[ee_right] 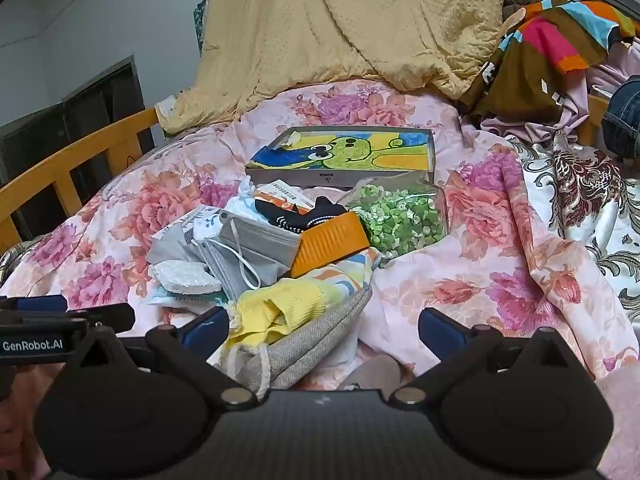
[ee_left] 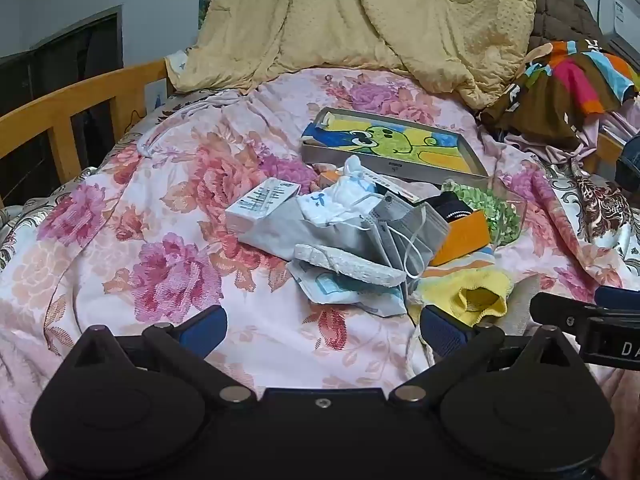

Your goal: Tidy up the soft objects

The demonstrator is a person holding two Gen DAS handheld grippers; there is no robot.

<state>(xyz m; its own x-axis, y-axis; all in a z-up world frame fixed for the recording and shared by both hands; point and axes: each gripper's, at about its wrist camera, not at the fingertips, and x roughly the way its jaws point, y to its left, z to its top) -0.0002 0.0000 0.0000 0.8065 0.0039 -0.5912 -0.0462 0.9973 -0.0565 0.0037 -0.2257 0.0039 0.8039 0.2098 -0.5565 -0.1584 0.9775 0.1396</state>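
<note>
A heap of small items lies on the floral bedspread (ee_left: pixel 168 240). It holds grey face masks (ee_left: pixel 400 224) (ee_right: pixel 256 240), a white sponge pad (ee_left: pixel 348 266) (ee_right: pixel 184 276), a yellow cloth (ee_left: pixel 476 296) (ee_right: pixel 280 308) and a grey fabric pouch (ee_right: pixel 316 344). My left gripper (ee_left: pixel 324 332) is open just short of the heap, with only bedspread between its fingers. My right gripper (ee_right: pixel 322 330) is open too. The pouch and yellow cloth lie between its fingers, close to the left one, and the pads do not press on them.
Behind the heap are a shallow box with a frog drawing (ee_left: pixel 392 144) (ee_right: pixel 344 152), a clear jar of green bits (ee_right: pixel 400 224), an orange box (ee_right: pixel 332 244) and a white carton (ee_left: pixel 260 204). A yellow quilt (ee_left: pixel 360 20) is piled at the back, a wooden rail (ee_left: pixel 60 108) on the left.
</note>
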